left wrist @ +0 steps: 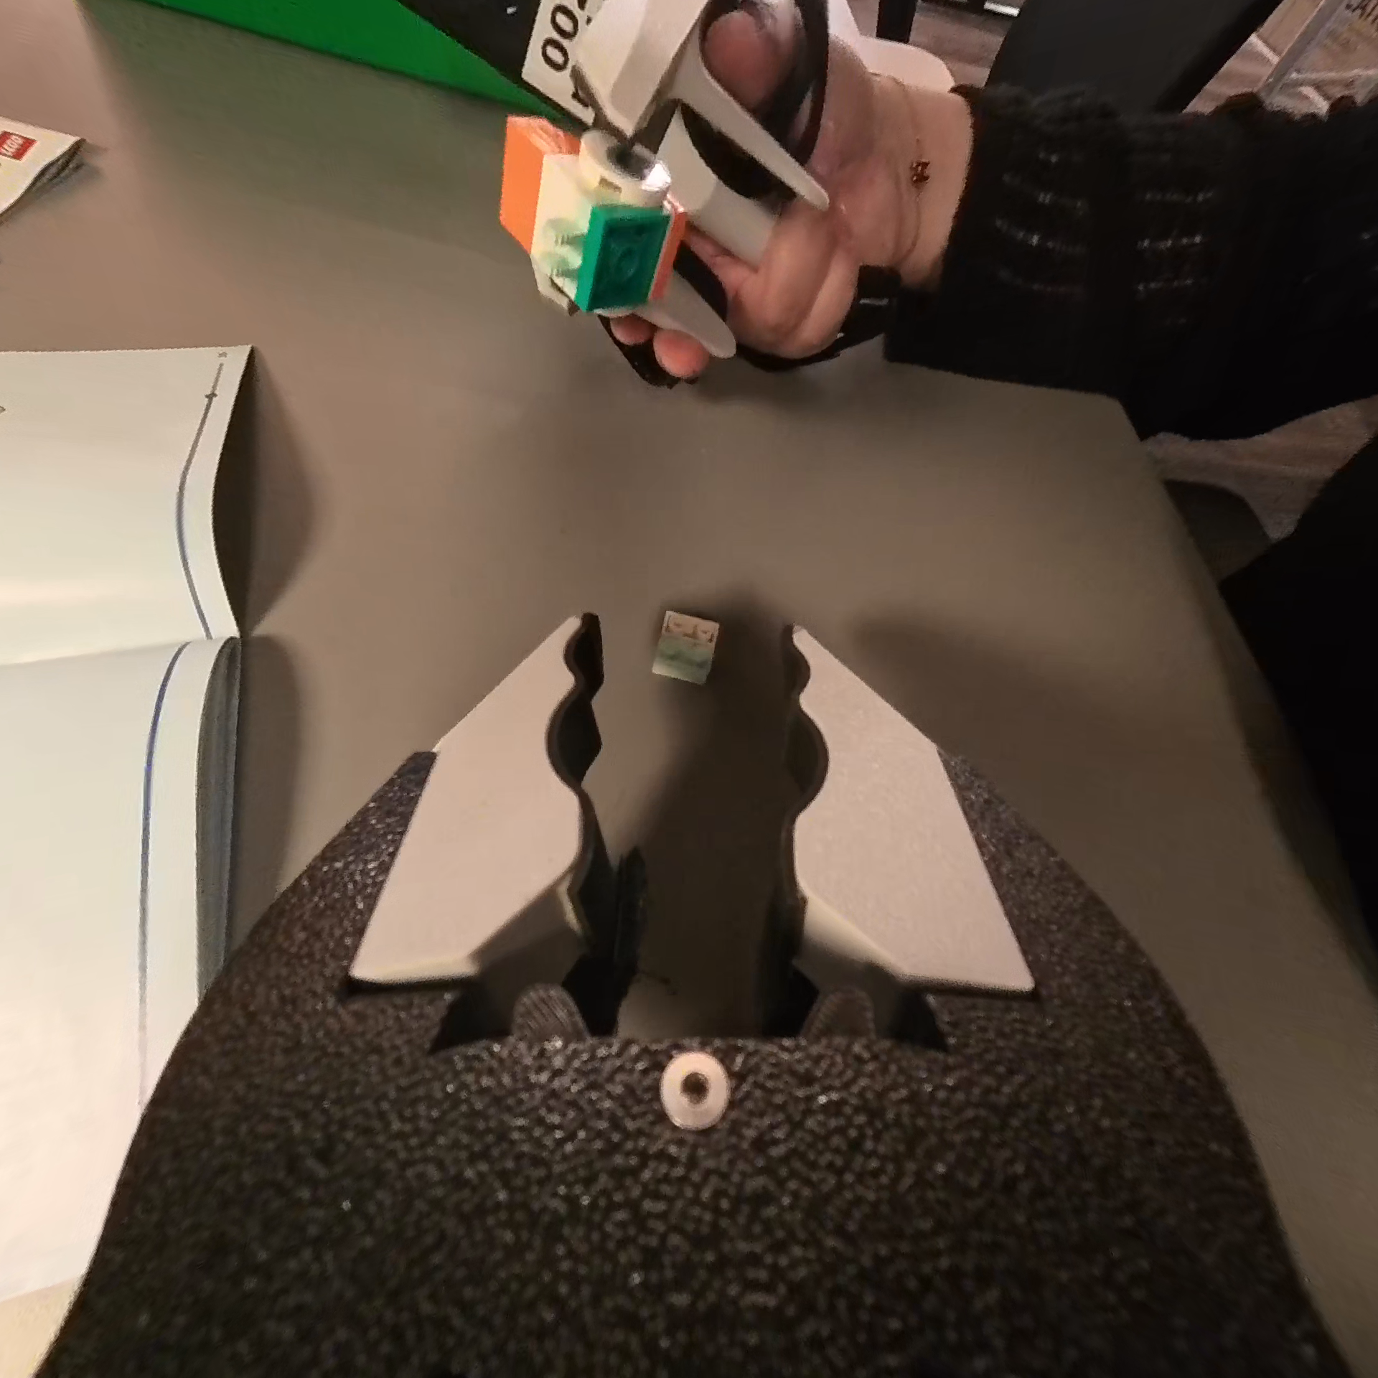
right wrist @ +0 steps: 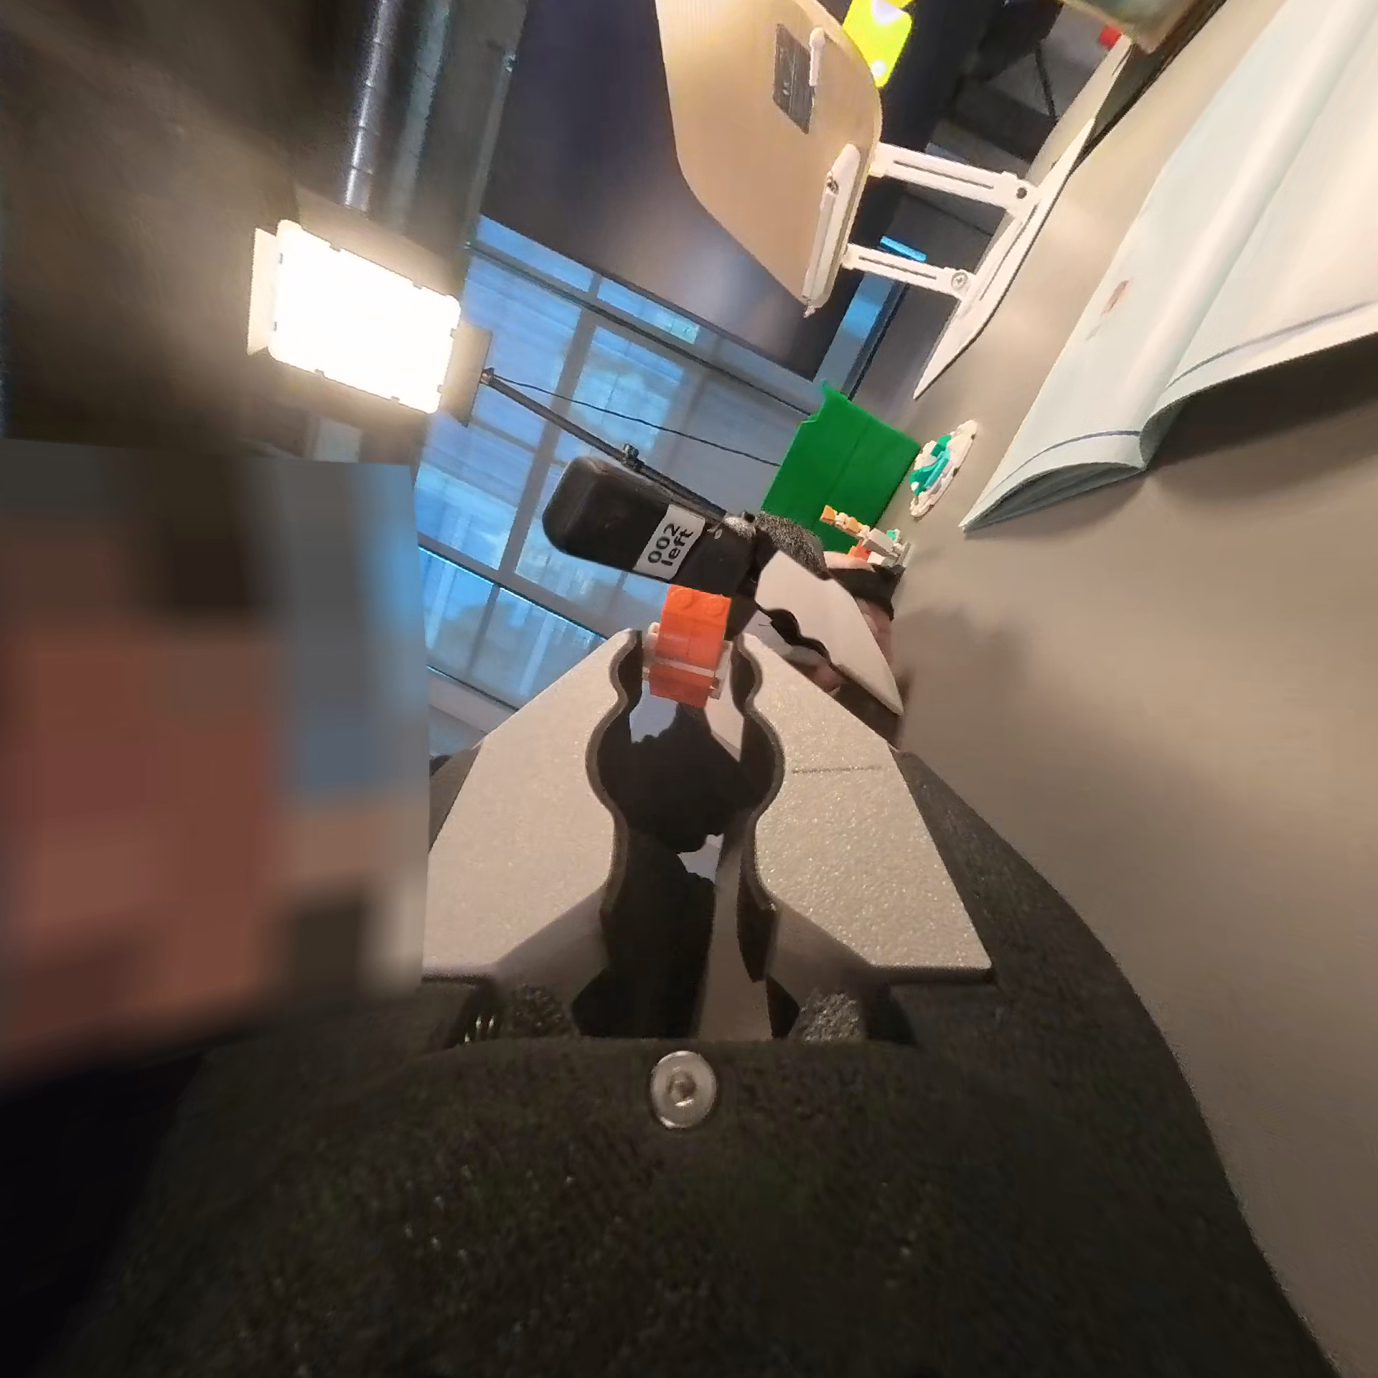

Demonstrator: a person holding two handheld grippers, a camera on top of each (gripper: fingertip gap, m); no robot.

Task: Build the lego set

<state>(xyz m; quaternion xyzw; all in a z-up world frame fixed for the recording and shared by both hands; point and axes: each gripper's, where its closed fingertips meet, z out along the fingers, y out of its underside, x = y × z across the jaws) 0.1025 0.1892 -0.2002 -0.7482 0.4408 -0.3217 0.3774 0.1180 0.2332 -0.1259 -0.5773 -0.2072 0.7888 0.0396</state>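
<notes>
Above the grey table [left wrist: 462, 477], an orange-and-green lego assembly [left wrist: 589, 224] is clamped in the right gripper [right wrist: 686, 664], seemingly awaiting the small pale brick [left wrist: 690, 645] framed between the left gripper's [left wrist: 693, 634] wide-spread jaws.

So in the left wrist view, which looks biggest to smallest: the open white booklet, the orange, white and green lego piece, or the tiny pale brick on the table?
1. Open white booklet, biggest by far.
2. Orange, white and green lego piece, held up in the right gripper.
3. Tiny pale brick on the grey table, smallest.
</notes>
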